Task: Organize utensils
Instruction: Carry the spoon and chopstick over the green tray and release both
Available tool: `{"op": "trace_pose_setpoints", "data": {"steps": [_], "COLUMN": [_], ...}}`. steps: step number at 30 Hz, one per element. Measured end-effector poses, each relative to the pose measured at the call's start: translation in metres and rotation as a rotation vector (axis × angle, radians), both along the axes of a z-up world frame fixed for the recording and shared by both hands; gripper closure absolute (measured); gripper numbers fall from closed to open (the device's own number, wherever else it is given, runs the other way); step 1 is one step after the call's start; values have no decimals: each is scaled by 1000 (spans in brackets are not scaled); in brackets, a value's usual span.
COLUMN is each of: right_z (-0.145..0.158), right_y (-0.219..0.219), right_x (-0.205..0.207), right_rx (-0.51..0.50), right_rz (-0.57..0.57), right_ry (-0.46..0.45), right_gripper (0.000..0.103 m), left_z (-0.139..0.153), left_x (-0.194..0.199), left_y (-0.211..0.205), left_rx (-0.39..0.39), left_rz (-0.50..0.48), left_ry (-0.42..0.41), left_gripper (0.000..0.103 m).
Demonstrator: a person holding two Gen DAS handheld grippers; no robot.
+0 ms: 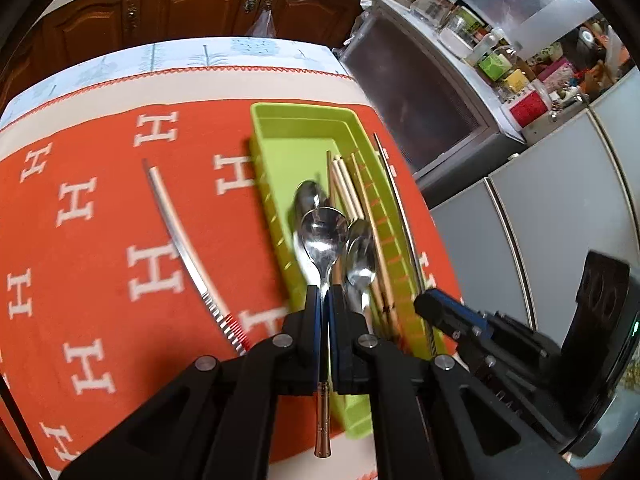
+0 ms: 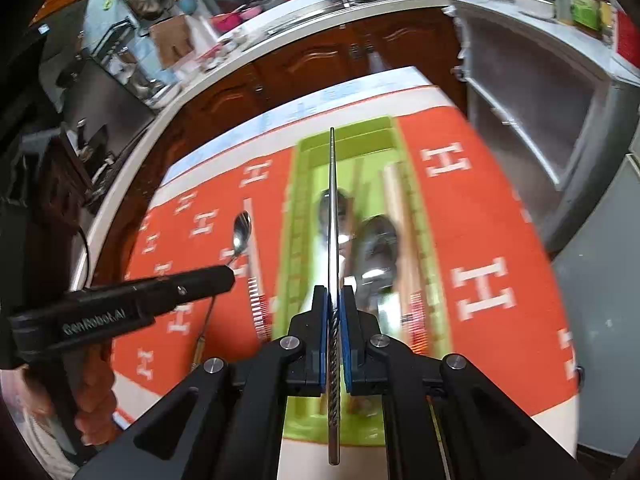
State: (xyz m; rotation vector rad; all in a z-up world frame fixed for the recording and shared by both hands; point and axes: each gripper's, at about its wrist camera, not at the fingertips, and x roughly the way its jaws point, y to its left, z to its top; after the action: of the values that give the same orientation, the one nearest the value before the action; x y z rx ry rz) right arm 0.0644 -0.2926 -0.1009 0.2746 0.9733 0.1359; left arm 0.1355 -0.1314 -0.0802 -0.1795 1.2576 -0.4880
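My left gripper [image 1: 325, 294] is shut on a metal spoon [image 1: 323, 236] and holds it over the near end of the green utensil tray [image 1: 280, 128]. The tray holds two more spoons [image 1: 360, 256] and several wooden chopsticks [image 1: 344, 188]. My right gripper [image 2: 335, 292] is shut on a metal chopstick [image 2: 333, 208] with a twisted handle, held lengthwise above the tray [image 2: 344, 130]. The right gripper also shows in the left wrist view [image 1: 430, 306], the left one in the right wrist view [image 2: 224, 276]. Another metal chopstick [image 1: 180, 236] lies on the cloth left of the tray.
The table carries an orange cloth [image 1: 100, 200] with white H marks. Its right edge runs close by the tray, with grey cabinets [image 1: 540, 220] beyond. Wooden cupboards [image 1: 180, 4] and a cluttered counter [image 2: 280, 12] stand behind the table.
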Motion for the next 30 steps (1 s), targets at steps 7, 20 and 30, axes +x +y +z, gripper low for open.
{"op": "trace_pose_setpoints", "data": {"steps": [7,20,30], "right_z": [-25,-31,-17], "right_y": [-34,-22,15], "right_x": [23,33,13], "right_rx": [-23,-47,-92], "right_rz": [-30,-21,52], "right_ry": [59,46,12], "right_gripper": [98,96,96], "left_z": [-8,7,8], "left_x": [17,-1,-18], "left_y": [-31,-16,36], "left_rx": [74,156,218], "left_rz": [19,1,57], "left_ry": [-29,-111,-136], "left_gripper": [100,78,77]}}
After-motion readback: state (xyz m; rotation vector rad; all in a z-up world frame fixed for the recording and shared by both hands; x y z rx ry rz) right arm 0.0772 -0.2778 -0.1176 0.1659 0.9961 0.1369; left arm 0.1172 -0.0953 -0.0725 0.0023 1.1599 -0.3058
